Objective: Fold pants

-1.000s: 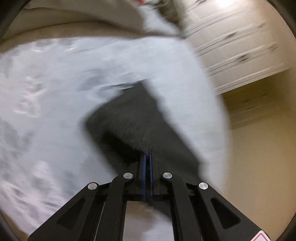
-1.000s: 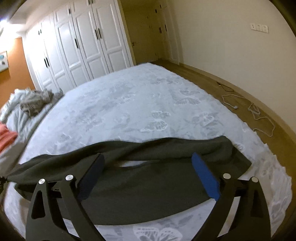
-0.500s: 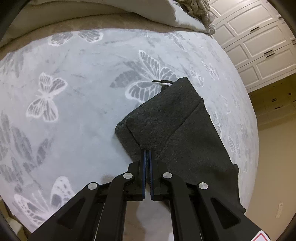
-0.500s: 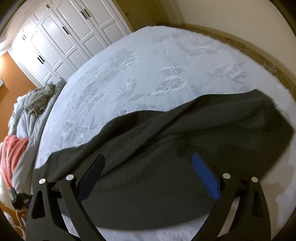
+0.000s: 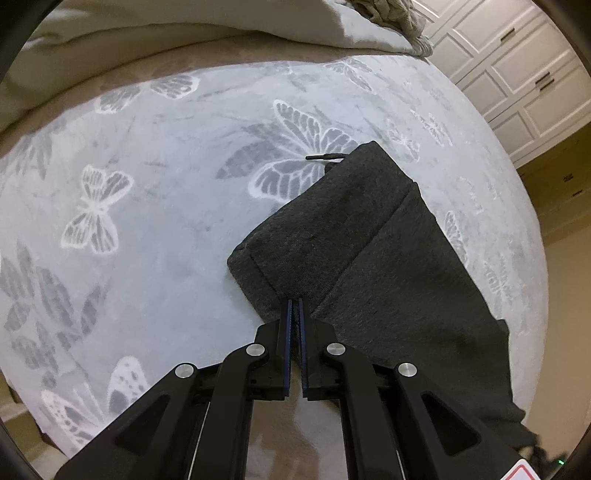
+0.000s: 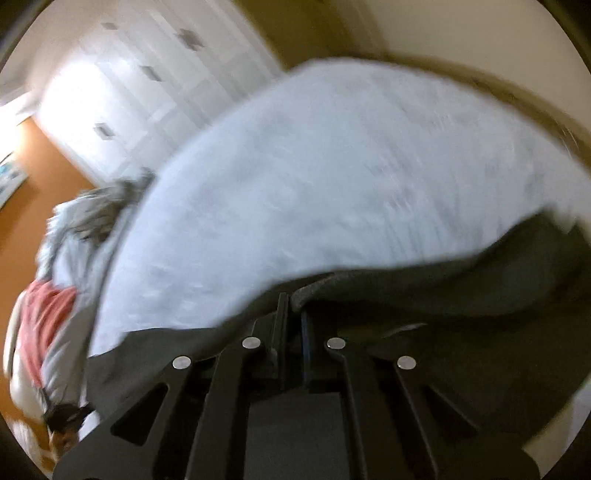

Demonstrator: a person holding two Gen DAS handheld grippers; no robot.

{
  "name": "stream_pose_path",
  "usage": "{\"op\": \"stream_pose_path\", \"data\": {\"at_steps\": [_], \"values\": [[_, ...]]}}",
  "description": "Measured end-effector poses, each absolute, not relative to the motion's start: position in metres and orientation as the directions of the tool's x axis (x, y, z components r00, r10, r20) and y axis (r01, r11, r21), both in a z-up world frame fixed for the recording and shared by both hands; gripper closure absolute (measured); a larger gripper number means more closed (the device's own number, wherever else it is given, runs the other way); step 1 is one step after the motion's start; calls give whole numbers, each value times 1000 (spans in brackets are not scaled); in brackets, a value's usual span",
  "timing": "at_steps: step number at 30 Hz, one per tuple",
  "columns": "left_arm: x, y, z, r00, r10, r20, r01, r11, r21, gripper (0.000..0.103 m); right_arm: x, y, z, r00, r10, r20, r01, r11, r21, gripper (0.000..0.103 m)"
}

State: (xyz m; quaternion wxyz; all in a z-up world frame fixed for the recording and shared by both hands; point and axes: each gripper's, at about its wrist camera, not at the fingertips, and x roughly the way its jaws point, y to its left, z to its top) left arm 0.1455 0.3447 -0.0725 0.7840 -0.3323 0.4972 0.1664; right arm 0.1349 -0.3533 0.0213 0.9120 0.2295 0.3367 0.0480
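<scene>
The left tool (image 5: pixel 294 306) had its blue pads pressed together, pinching the edge of the dark grey pants (image 5: pixel 369 258) at the near corner of the waistband. From that grip the waistband ran away from the tool as a broad, flat band, and a thin dark drawstring tip (image 5: pixel 323 157) poked out of its far corner onto the bed (image 5: pixel 166 221). The rest of the pants stretched off to the right of the waistband, lying flat on the pale bedspread printed with butterflies. Beyond the waistband, at the far side of the bed, lay a beige blanket (image 5: pixel 184 22) with a knitted item on top, and to the right of it stood white cabinet doors (image 5: pixel 517 74).

The right tool (image 6: pixel 293 306) was likewise closed to a narrow slit, with a fold of the pants' fabric caught between its pads; this view was heavily blurred. From there the dark cloth spread to both sides along the near edge of the bed. Left of the pants, off the bedspread's edge, sat a heap of grey and red laundry (image 6: pixel 55 295), and behind it an orange wall (image 6: pixel 40 177) and white wardrobe (image 6: pixel 129 81).
</scene>
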Motion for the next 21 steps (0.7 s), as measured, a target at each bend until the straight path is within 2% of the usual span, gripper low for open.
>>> {"op": "stream_pose_path", "data": {"at_steps": [3, 5, 7, 8, 10, 11, 12, 13, 16, 18, 21], "values": [[147, 346, -73, 443, -71, -894, -590, 728, -350, 100, 90, -349, 32, 764, 193, -616, 40, 938, 344, 99], [147, 346, -73, 439, -65, -896, -592, 730, -343, 100, 94, -358, -6, 642, 167, -749, 91, 953, 290, 96], [149, 343, -72, 431, -49, -901, -590, 740, -322, 100, 104, -372, -58, 467, 144, -873, 173, 953, 249, 87], [149, 342, -71, 428, -40, -903, -590, 744, -313, 100, 104, -380, -70, 427, 160, -890, 198, 944, 265, 86], [149, 340, -70, 423, -24, -906, -595, 747, -298, 99, 95, -396, -57, 484, 204, -851, 217, 914, 343, 81], [148, 339, -70, 423, -20, -906, -600, 743, -297, 98, 90, -403, -47, 520, 195, -831, 233, 904, 358, 61], [146, 339, -68, 425, -15, -905, -611, 733, -299, 97, 82, -415, -31, 583, 164, -796, 264, 888, 377, 33], [145, 338, -68, 426, -10, -904, -617, 728, -299, 97, 77, -423, -24, 622, 152, -768, 280, 873, 399, 25], [143, 332, -64, 426, 3, -905, -620, 729, -290, 97, 82, -443, -24, 661, 235, -713, 291, 795, 532, 24], [144, 327, -64, 427, -1, -904, -615, 733, -291, 86, 92, -453, -34, 660, 293, -692, 317, 727, 609, 28], [139, 321, -60, 431, 15, -902, -639, 711, -293, 86, 100, -453, -27, 708, 226, -669, 355, 706, 613, 31]]}}
